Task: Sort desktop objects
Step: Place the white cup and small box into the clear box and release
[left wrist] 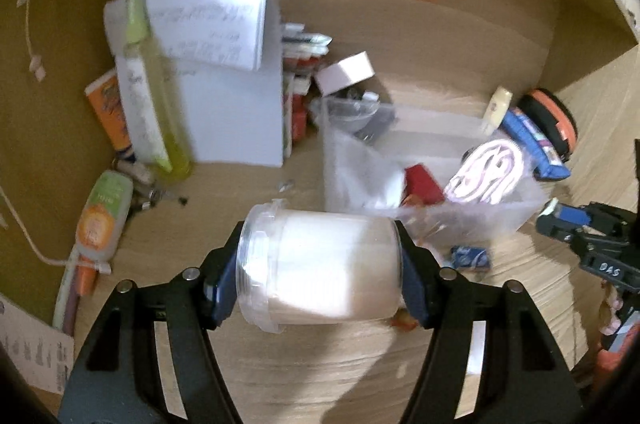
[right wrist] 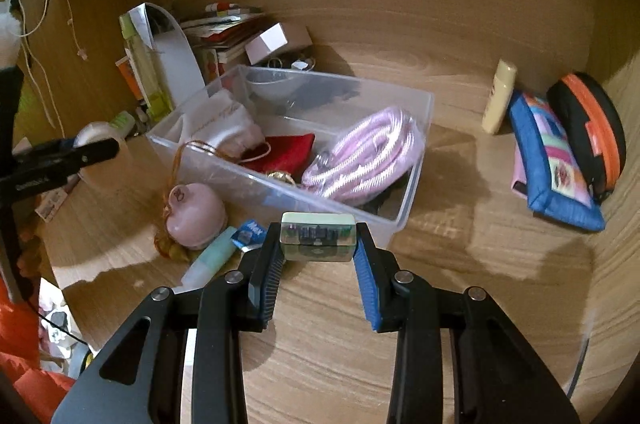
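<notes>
My left gripper point(left wrist: 320, 264) is shut on a clear round plastic tub point(left wrist: 320, 266) with white contents, held sideways above the wooden desk. My right gripper point(right wrist: 318, 238) is shut on a small pale-green clear box point(right wrist: 318, 236) just in front of the clear plastic bin point(right wrist: 416, 159). The bin holds a pink coiled cable point(right wrist: 366, 153), a red pouch point(right wrist: 286, 149) and a white cloth bag point(right wrist: 228, 125). In the left wrist view the bin point(left wrist: 340, 167) lies just beyond the tub. My right gripper shows at that view's right edge point(left wrist: 560, 220).
A pink round case point(right wrist: 194, 209), a mint tube point(right wrist: 210, 258) and a blue packet point(right wrist: 250, 234) lie left of the bin. A blue pouch point(right wrist: 554, 163), an orange-black case point(right wrist: 588, 127) and a cream bottle point(right wrist: 498, 95) stand at right. Papers, a yellow-green bottle point(left wrist: 154, 91) and tubes crowd the back left.
</notes>
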Action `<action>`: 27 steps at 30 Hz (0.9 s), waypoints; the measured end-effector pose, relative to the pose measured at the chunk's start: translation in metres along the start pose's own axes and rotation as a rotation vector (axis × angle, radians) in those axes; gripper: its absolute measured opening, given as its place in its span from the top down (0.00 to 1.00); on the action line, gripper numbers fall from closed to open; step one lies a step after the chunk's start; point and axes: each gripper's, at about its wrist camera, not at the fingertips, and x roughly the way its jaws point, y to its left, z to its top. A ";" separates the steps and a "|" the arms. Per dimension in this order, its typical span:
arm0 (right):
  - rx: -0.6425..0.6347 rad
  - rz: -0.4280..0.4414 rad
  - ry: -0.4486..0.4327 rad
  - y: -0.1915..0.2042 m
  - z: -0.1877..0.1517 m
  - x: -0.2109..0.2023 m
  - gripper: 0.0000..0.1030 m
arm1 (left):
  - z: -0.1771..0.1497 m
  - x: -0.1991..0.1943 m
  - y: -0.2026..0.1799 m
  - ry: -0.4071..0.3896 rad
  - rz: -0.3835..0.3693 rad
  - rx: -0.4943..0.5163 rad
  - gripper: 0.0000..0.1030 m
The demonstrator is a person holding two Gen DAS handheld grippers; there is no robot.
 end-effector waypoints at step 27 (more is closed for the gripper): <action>-0.006 0.049 -0.003 0.010 0.051 0.059 0.70 | 0.065 0.067 -0.061 0.075 -0.246 0.044 0.35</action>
